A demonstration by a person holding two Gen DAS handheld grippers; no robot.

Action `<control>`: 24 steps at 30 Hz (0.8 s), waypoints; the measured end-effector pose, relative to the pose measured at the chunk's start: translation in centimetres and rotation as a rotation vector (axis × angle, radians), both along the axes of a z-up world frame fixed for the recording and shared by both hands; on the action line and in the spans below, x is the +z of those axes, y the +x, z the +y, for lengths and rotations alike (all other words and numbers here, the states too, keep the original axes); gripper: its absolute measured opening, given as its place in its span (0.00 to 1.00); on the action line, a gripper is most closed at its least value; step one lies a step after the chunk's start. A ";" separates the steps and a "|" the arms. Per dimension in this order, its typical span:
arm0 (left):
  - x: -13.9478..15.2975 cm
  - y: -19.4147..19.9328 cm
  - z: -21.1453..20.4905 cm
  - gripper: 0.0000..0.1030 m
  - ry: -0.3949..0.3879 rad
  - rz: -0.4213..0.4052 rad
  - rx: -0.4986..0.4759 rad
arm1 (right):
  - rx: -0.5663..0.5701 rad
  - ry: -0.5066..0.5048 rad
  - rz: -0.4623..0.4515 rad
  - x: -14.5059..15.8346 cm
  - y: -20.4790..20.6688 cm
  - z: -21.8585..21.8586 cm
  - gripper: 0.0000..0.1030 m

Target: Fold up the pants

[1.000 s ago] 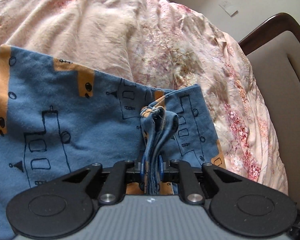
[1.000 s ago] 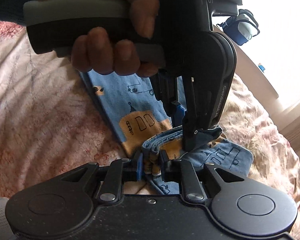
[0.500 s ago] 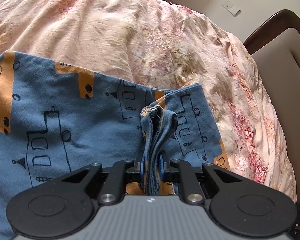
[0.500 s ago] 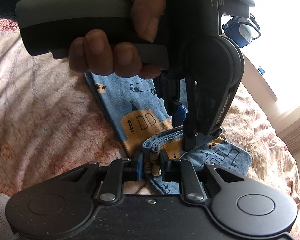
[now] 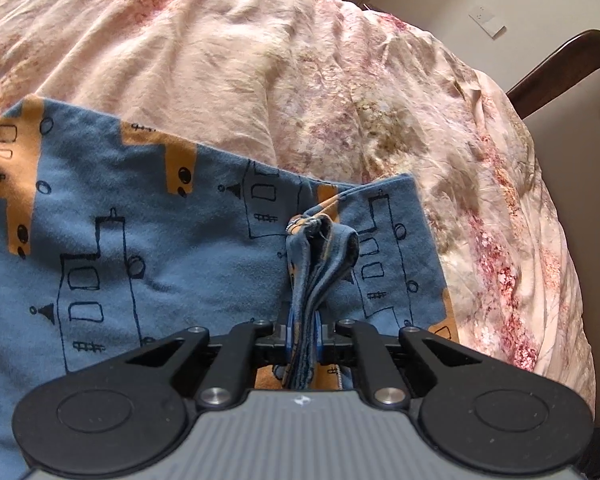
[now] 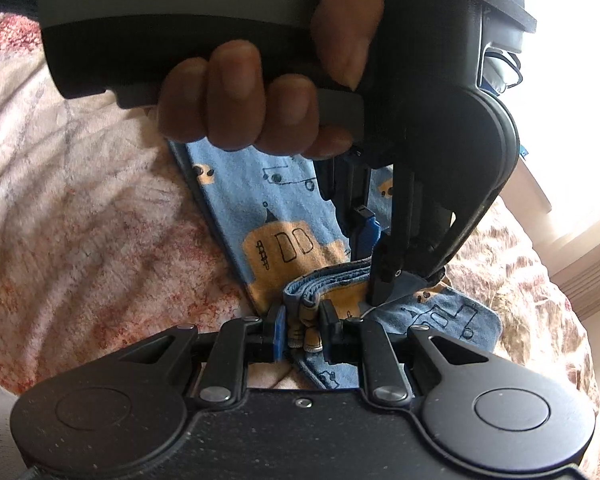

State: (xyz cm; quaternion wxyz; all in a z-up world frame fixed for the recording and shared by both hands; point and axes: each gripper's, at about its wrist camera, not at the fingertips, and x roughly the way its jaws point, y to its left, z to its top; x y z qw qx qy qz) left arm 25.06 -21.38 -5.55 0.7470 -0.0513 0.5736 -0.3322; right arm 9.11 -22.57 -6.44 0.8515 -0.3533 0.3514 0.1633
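Blue pants (image 5: 148, 248) with orange patches and black line drawings lie folded on the bed. My left gripper (image 5: 302, 334) is shut on a bunched edge of the pants. My right gripper (image 6: 303, 334) is shut on another bunched edge of the same pants (image 6: 284, 216). In the right wrist view the left gripper (image 6: 374, 264) stands close in front, held by a hand, its fingers clamped on the fabric a short way from mine.
A pink floral duvet (image 5: 300, 80) covers the bed around the pants. A chair with a dark wooden frame (image 5: 560, 64) stands at the right of the left wrist view. A bright window (image 6: 572, 140) is at the right of the right wrist view.
Both grippers keep hold of the pants. The left gripper and hand have come closer to the right wrist camera. In the left wrist view the pants have slid slightly down and left.
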 end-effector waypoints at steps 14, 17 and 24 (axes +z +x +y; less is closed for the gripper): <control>3.6 2.4 11.9 0.10 -0.021 -0.032 0.166 | 0.111 0.111 -0.060 3.7 1.8 8.1 0.17; 2.9 2.8 14.1 0.10 -0.011 -0.022 0.199 | 0.140 0.134 -0.046 3.1 2.7 10.1 0.16; 0.3 3.4 16.7 0.21 -0.028 -0.004 0.226 | 0.167 0.122 -0.018 0.7 3.6 12.5 0.19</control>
